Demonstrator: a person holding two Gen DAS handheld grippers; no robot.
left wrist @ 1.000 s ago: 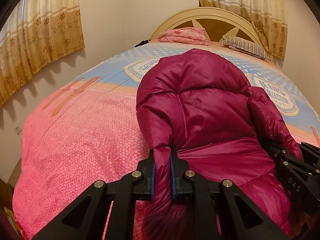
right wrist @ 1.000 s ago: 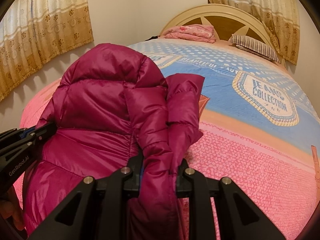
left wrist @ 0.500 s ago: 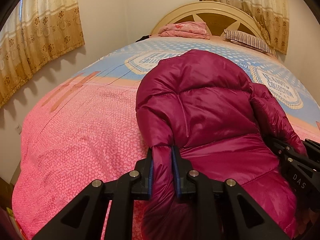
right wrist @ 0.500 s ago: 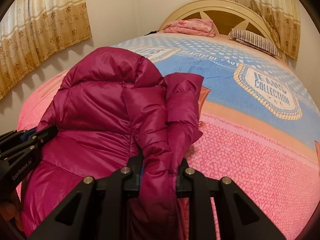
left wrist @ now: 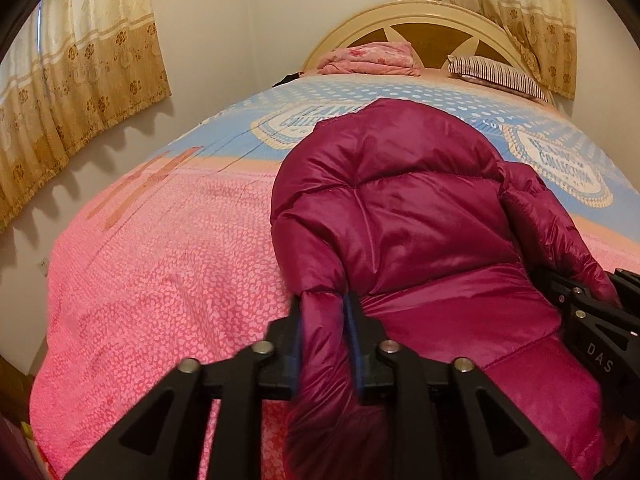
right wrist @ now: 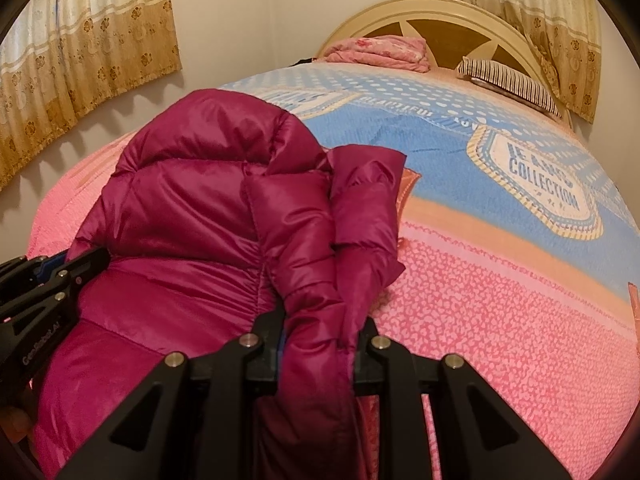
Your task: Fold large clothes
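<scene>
A magenta puffer jacket (left wrist: pixel 408 216) lies on the bed, hood toward the headboard; it also shows in the right wrist view (right wrist: pixel 192 208). My left gripper (left wrist: pixel 325 320) is shut on the jacket's left sleeve near the cuff. My right gripper (right wrist: pixel 320 328) is shut on the right sleeve, which is bunched and folded along the jacket's right side. Each gripper shows at the edge of the other's view: the right gripper (left wrist: pixel 592 320) and the left gripper (right wrist: pixel 44 288).
The bed has a pink and blue bedspread (left wrist: pixel 168 272). A folded pink blanket (left wrist: pixel 372 58) and a striped pillow (left wrist: pixel 496 74) lie by the cream headboard (left wrist: pixel 420 16). Curtains (left wrist: pixel 80 72) hang on the left wall and at the back right.
Both grippers have moved forward toward the headboard with the sleeves held. The jacket looks a little more spread up the bed. Both grips are unchanged.
</scene>
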